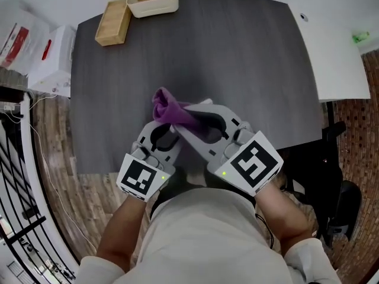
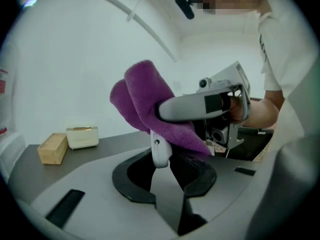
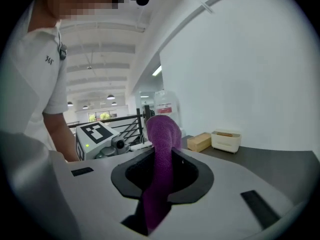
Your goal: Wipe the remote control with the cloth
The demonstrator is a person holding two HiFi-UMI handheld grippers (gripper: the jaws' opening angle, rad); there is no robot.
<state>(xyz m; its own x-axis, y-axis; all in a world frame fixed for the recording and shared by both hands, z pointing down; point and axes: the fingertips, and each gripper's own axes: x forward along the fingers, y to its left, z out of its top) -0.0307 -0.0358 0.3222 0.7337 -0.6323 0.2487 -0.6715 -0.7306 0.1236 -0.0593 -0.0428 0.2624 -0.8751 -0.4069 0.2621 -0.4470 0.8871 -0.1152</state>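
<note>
Both grippers are held up close to the person's chest, above the near edge of the dark table. A purple cloth is pinched in my right gripper, which is shut on it; in the right gripper view the cloth stands up out of the shut jaws of that gripper. My left gripper is shut on a slim white remote control, which stands upright in its jaws. The cloth drapes over the remote's upper part and hides it, with the right gripper's finger lying over the cloth.
At the table's far edge lie a wooden block and a cream box. White cartons stand off the left side, and a white table adjoins on the right. A black railing runs at the left.
</note>
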